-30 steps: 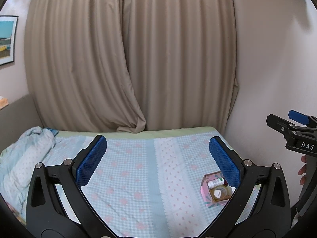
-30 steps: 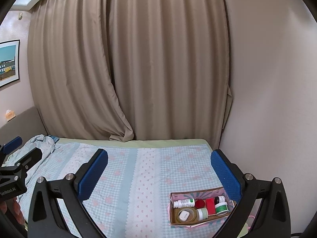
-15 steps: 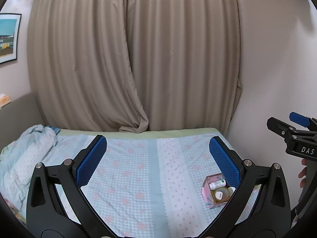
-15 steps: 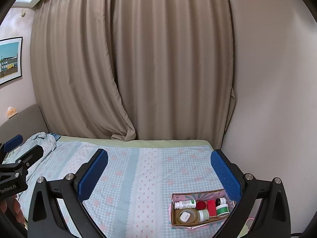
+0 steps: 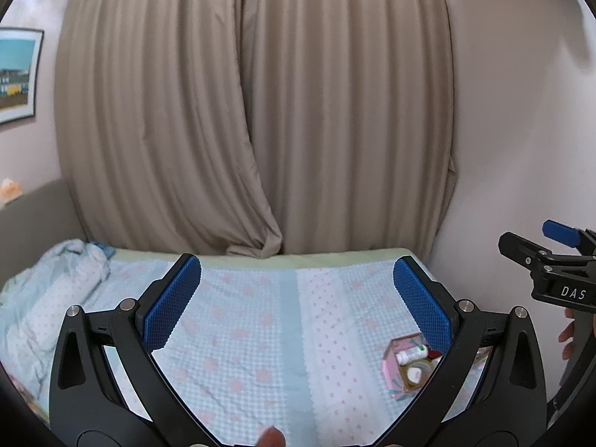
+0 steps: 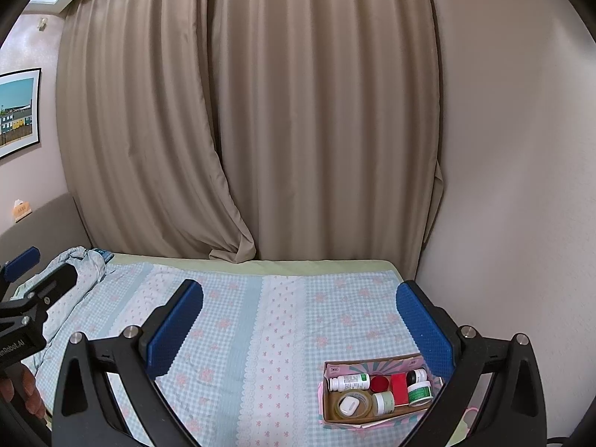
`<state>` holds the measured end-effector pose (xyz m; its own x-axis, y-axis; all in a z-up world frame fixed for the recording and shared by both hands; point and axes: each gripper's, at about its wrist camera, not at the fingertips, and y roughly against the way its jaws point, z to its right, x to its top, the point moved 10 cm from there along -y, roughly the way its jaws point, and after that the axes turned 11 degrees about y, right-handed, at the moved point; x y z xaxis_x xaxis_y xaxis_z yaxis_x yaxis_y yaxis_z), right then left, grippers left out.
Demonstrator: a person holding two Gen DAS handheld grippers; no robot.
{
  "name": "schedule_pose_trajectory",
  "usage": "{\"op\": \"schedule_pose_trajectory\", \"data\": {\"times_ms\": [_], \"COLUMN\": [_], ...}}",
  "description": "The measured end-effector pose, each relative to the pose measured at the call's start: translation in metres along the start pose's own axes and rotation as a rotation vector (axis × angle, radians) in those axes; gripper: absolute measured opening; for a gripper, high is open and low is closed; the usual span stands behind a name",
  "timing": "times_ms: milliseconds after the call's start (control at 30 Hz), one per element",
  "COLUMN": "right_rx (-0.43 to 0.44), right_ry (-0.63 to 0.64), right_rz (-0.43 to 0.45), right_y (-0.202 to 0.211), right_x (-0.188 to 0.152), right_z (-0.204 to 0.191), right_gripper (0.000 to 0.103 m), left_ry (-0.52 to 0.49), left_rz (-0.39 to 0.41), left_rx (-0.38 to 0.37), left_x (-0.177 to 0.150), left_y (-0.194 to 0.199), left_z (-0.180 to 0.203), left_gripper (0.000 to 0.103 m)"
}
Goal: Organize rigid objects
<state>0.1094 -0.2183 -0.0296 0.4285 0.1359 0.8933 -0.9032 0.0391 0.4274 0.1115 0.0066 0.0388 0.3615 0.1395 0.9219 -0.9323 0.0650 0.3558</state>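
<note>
— Both tongs, left (image 5: 298, 305) and right (image 6: 300, 322), are spread and empty?
— Yes. My box (image 6: 376, 395) sits on the bed (image 6: 260, 316), everything apparently packed inside already.

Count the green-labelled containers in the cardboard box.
3: white bottle lying on its side at back left, pale green jar front centre, green-banded jar at right. Others may be hidden behind the right tool's finger.

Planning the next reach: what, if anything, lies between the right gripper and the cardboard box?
Nothing visible. Only bare checked bedsheet lies between the open right gripper and the cardboard box of small containers.
</note>
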Motion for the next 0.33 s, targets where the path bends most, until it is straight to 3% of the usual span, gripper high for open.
{"op": "schedule_pose_trajectory", "data": {"times_ms": [333], "right_rx": [0.001], "right_ry": [0.001], "right_rz": [-0.002], "right_y": [0.0], "right_x": [0.0001], "right_z": [-0.0004], "right_gripper": [0.103], "left_ry": [-0.021], "left_rz": [0.008], "left_rx": [0.004], "left_x": [-0.0037], "left_y": [-0.0061], "left_z": [0.004], "left_gripper": [0.103]}}
